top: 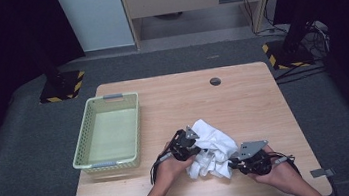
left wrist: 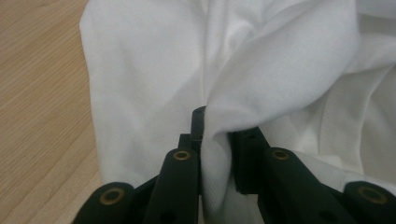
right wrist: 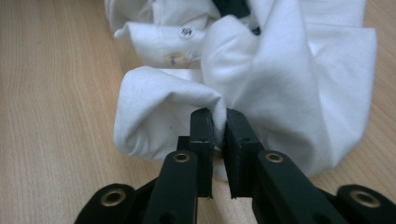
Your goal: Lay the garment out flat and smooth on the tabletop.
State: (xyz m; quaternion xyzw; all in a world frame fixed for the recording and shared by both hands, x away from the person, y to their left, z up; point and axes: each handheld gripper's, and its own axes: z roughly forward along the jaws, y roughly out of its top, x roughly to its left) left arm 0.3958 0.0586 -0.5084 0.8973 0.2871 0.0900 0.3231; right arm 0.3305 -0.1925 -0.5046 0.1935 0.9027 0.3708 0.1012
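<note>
High view: wooden table (top: 242,94), seen from the person's side.
Basket (top: 82,143): at 9 o'clock on the table, pale green, well apart from the cloth.
Left gripper (top: 192,145): at the cloth's 9 o'clock edge, jaws pinching a fold of white fabric.
Cloth (top: 214,148): crumpled white garment near the table's 6 o'clock edge, lying between both grippers; buttons show in the right gripper view.
Right gripper (top: 235,163): at the cloth's 4 o'clock corner, jaws pressed together on a thin fold.
</note>
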